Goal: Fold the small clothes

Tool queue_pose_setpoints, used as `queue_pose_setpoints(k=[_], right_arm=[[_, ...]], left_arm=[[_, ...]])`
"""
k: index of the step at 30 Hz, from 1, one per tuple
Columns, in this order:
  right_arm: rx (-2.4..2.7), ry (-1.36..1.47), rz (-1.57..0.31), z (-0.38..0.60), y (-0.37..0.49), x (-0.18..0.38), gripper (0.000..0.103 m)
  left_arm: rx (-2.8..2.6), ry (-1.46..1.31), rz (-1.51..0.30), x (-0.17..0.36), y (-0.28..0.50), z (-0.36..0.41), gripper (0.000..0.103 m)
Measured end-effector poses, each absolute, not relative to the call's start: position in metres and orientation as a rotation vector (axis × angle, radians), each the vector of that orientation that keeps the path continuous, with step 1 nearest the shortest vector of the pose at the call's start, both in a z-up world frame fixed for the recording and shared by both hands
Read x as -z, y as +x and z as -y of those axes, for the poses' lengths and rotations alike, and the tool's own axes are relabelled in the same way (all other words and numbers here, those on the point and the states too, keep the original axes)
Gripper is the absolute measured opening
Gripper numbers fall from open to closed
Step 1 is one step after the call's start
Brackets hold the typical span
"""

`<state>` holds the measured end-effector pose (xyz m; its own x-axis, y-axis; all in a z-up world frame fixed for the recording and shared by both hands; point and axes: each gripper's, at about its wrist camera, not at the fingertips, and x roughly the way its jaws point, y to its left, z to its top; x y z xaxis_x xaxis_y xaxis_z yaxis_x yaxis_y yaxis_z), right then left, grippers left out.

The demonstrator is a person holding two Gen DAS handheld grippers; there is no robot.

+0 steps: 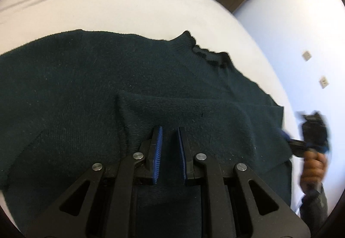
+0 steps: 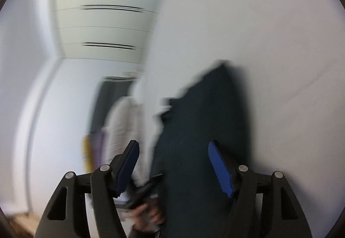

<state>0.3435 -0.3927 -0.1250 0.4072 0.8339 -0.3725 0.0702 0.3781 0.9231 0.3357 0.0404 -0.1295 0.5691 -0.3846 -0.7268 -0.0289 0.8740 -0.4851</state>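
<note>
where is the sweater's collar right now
In the left wrist view the collar sits upper right of centre, at the far edge of the dark green sweater spread on the white bed, beyond the left gripper.

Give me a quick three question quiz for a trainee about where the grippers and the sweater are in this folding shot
1. True or false: the left gripper is clamped shut on the dark green sweater.
2. Which gripper has the wider gap between its blue pads? A) left B) right
3. What does the sweater lie on?

Key
1. False: a narrow gap shows between its pads, above the fabric.
2. B: the right gripper is wide open, though its view is motion-blurred.
3. A white bed sheet.
</note>
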Motion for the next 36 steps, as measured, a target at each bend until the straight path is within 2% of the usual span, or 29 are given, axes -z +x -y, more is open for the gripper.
queue_pose_setpoints(k=[1, 2, 5, 6, 7, 8, 10, 13, 17, 20, 24, 28, 29, 30, 31, 33, 36], right_arm=[[-0.603, 1.083, -1.048, 0.393, 0.352, 0.135, 0.044], [-0.594, 1.091, -1.041, 0.395, 0.356, 0.138, 0.030], [-0.553, 1.180, -1.004, 0.412, 0.366, 0.146, 0.026], [-0.537, 1.156, -0.999, 0.413, 0.366, 0.141, 0.027], [-0.539, 1.117, -0.996, 0.411, 0.363, 0.132, 0.038], [-0.555, 1.097, -0.986, 0.408, 0.360, 0.126, 0.058], [-0.621, 1.078, -0.966, 0.396, 0.344, 0.112, 0.075], [-0.652, 0.969, -1.046, 0.366, 0.323, 0.113, 0.074], [-0.633, 1.010, -0.992, 0.373, 0.293, 0.115, 0.072], [-0.595, 0.995, -0.969, 0.383, 0.266, 0.100, 0.077], [-0.614, 0.901, -0.926, 0.385, 0.209, 0.076, 0.081], [-0.644, 0.853, -0.929, 0.355, 0.173, 0.071, 0.081], [-0.645, 0.839, -0.931, 0.348, 0.168, 0.070, 0.081], [-0.657, 0.823, -0.935, 0.333, 0.161, 0.070, 0.081], [-0.679, 0.826, -0.943, 0.322, 0.156, 0.070, 0.081], [-0.712, 0.839, -0.960, 0.301, 0.151, 0.070, 0.081], [-0.756, 0.839, -0.980, 0.268, 0.146, 0.068, 0.081]], left_arm=[[0.235, -0.491, -0.937, 0.132, 0.333, -0.043, 0.015], [0.253, -0.518, -0.925, 0.133, 0.330, -0.049, 0.015], [0.302, -0.608, -0.900, 0.136, 0.320, -0.067, 0.015], [0.312, -0.628, -0.891, 0.137, 0.319, -0.070, 0.015], [0.318, -0.639, -0.885, 0.139, 0.318, -0.072, 0.015], [0.317, -0.638, -0.882, 0.139, 0.318, -0.071, 0.015], [0.304, -0.608, -0.877, 0.137, 0.314, -0.072, 0.015], [0.291, -0.583, -0.875, 0.137, 0.315, -0.063, 0.015], [0.303, -0.648, -0.884, 0.134, 0.318, -0.067, 0.015], [0.228, -0.627, -0.856, 0.112, 0.294, -0.086, 0.015], [0.160, -0.723, -0.760, 0.083, 0.234, -0.145, 0.015], [-0.016, -0.915, -0.665, 0.086, 0.164, -0.221, 0.015], [-0.046, -0.966, -0.649, 0.091, 0.151, -0.233, 0.017], [-0.075, -1.040, -0.625, 0.099, 0.134, -0.249, 0.028], [-0.099, -1.106, -0.602, 0.106, 0.120, -0.261, 0.050], [-0.170, -1.213, -0.541, 0.119, 0.092, -0.280, 0.079], [-0.172, -1.327, -0.442, 0.130, 0.068, -0.302, 0.079]])
